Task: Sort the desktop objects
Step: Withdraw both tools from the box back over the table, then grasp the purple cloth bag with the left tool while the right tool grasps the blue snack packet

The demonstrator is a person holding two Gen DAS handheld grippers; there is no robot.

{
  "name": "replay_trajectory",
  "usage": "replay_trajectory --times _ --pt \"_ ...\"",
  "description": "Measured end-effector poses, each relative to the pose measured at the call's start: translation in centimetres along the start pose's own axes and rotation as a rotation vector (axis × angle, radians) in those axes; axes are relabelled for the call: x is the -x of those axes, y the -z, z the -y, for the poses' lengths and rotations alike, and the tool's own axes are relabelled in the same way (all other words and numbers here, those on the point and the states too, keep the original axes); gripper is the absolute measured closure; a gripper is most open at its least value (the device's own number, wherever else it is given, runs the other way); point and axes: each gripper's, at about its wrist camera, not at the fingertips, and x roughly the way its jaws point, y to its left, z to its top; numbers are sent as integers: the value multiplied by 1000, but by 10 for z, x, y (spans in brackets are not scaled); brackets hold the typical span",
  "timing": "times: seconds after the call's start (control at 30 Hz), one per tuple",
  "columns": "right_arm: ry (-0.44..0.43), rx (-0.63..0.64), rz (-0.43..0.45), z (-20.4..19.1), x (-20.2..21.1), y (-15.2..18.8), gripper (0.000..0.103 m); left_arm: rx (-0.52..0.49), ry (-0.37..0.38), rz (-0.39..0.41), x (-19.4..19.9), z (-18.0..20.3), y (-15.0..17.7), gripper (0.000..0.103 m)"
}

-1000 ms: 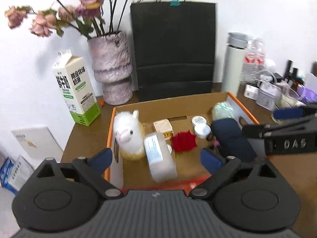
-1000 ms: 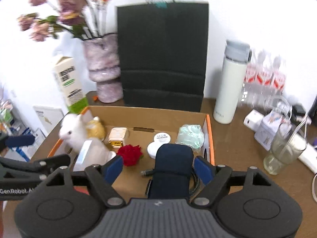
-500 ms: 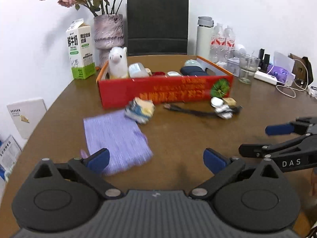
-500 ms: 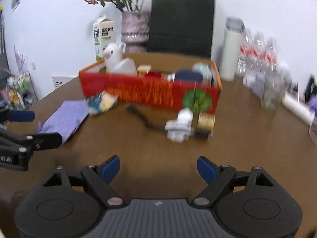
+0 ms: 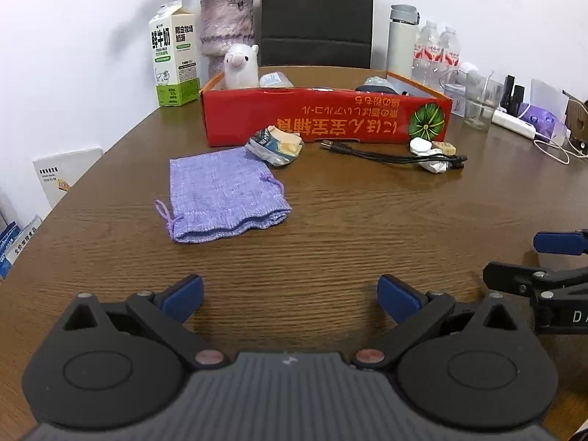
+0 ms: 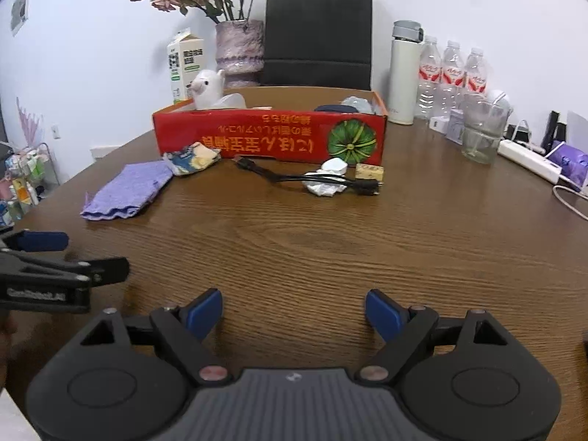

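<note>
A red cardboard box (image 5: 323, 117) stands toward the far edge of the round wooden surface (image 5: 330, 250), printed with orange characters and a green pumpkin picture at one end. Inside it, a white plush alpaca (image 5: 240, 66) sits upright at the left end; a dark blue pouch (image 6: 336, 108) and a pale green bundle (image 6: 354, 103) show above the rim at the right end.

In front of the box, loose things lie on the bare wood. A crumpled snack wrapper (image 5: 277, 144) lies just beside the box's front wall. Nearer the near edge and to its left, a flat purple drawstring bag (image 5: 224, 193) lies apart from the box. A black cable (image 5: 382, 154) runs along the box's front toward the right end, where it meets a white crumpled paper (image 6: 323, 185), a small white case (image 6: 335, 165) and a small tan block (image 6: 369, 172), all close together.

Near the near edge, the left claw (image 5: 290, 296) hangs over bare wood, blue pads spread wide with nothing between them. The right claw (image 6: 294, 310) is likewise spread and empty, just to the right of it.

Behind the box stand a milk carton (image 5: 172, 53), a vase of dried roses (image 5: 227, 25), a black paper bag (image 5: 316, 14) and a white flask (image 5: 401, 40), with water bottles (image 6: 454, 73) and a glass (image 6: 481, 134) toward the right edge.
</note>
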Motion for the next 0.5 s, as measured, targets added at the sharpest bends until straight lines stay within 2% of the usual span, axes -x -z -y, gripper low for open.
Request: replay_trajectory --times 0.33,0.5 --pt "3 32 -7 -6 -2 3 19 -9 4 -6 -3 3 0 0" --pt "-23 10 -21 1 -4 -2 19 -11 8 -6 -3 3 0 0"
